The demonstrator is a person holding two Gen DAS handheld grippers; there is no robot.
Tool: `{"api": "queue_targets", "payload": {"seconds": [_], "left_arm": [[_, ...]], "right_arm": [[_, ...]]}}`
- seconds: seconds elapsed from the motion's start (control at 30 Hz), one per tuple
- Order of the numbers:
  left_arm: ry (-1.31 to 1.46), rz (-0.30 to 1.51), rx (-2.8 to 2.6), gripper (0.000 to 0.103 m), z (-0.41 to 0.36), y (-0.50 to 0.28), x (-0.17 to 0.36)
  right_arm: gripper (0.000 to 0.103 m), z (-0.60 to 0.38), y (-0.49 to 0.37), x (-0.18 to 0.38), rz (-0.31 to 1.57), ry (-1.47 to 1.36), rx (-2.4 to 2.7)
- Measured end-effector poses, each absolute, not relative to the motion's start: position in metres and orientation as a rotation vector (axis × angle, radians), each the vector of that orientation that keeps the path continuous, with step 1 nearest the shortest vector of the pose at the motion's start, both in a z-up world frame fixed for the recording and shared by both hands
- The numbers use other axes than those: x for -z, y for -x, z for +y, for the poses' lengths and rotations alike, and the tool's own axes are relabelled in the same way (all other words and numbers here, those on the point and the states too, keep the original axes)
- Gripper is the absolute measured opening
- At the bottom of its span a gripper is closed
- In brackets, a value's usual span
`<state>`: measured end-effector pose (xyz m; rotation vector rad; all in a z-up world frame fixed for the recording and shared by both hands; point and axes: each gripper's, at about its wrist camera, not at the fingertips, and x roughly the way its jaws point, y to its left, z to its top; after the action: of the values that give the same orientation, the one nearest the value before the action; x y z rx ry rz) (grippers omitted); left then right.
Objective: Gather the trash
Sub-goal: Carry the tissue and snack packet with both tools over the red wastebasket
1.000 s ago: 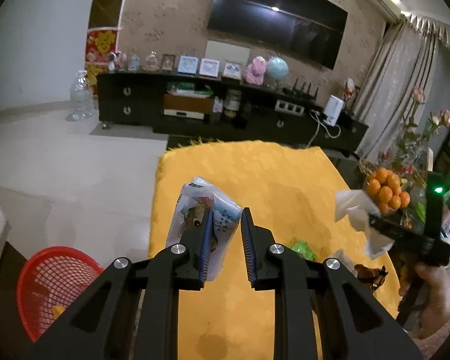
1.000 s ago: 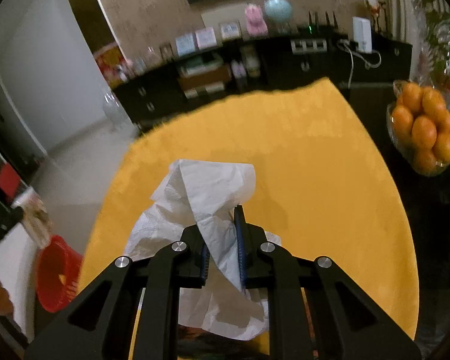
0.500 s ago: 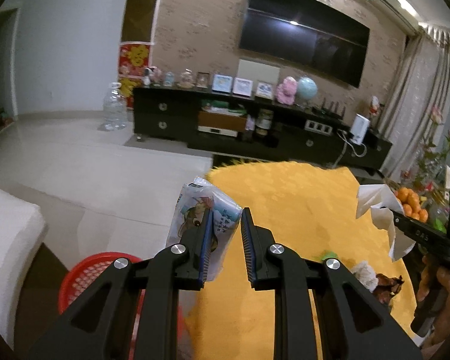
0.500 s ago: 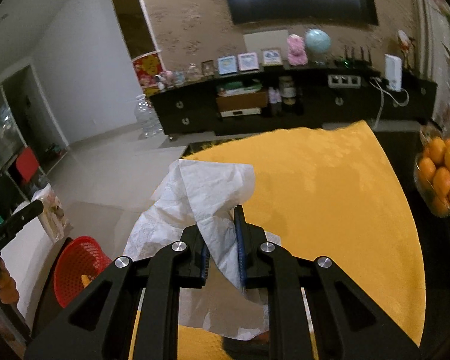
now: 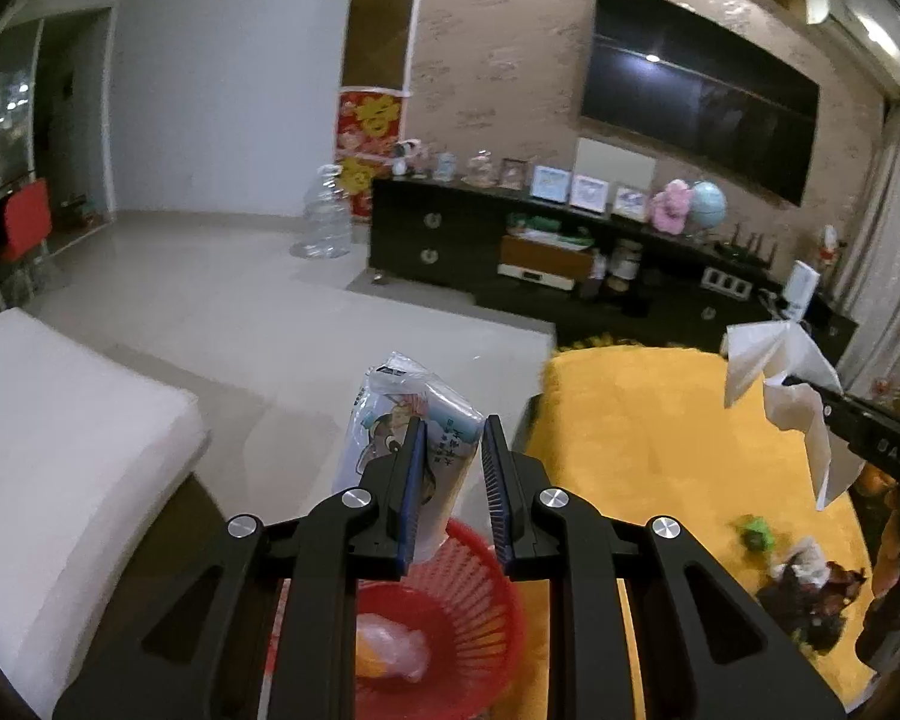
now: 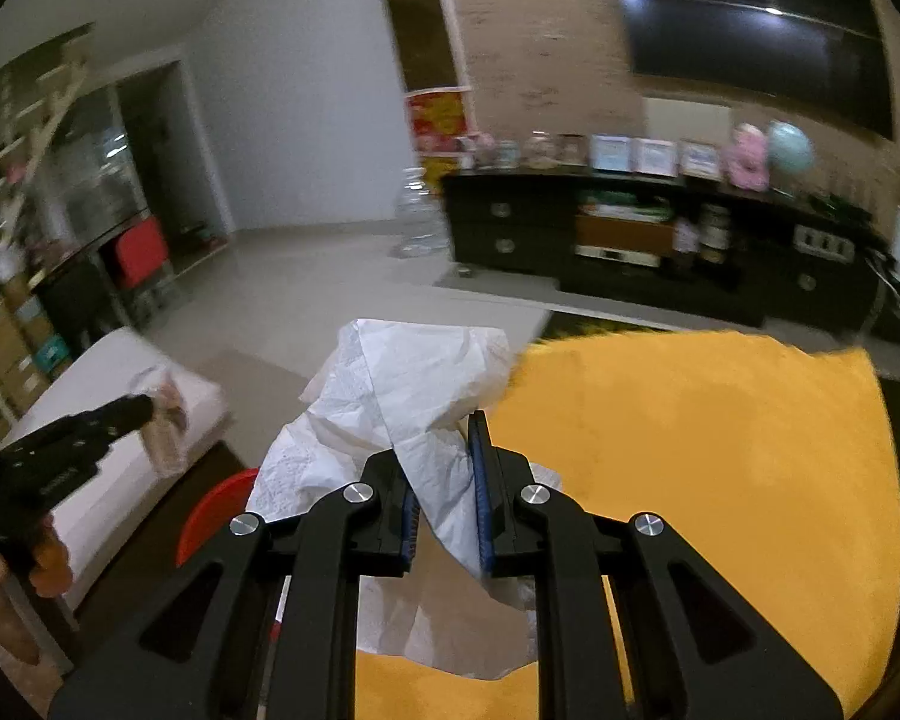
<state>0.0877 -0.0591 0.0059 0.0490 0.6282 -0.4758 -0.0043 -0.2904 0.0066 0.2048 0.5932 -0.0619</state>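
The left gripper (image 5: 450, 474) hides much of the red basket (image 5: 480, 594) directly below it, its fingers pinching a printed tissue packet (image 5: 402, 432). Beside the basket, over the yellow tablecloth (image 6: 690, 450), the right gripper (image 6: 447, 498) clamps a crumpled white tissue (image 6: 408, 396).

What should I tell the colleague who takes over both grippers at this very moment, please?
Left gripper: shut on the tissue pack, held above the red basket.
Right gripper: shut on the crumpled white tissue, over the edge of the yellow tablecloth, not yet above the basket.
Done: one orange-and-clear piece of trash already lies in the basket.
Left: drop the pack, bring the tissue over and drop it, then fetch the green scrap and the dark scraps on the cloth.
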Motion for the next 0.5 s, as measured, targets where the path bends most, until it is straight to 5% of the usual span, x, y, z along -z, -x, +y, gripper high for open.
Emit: {"api": "queue_targets", "payload": {"seconds": [0.5], "left_arm": [[-0.102,0.754,0.381,0.019,-0.021,-0.119,0.045]], "right_arm": [[0.015,-0.213,-0.060,0.051,0.724,-0.136,-0.103]]}}
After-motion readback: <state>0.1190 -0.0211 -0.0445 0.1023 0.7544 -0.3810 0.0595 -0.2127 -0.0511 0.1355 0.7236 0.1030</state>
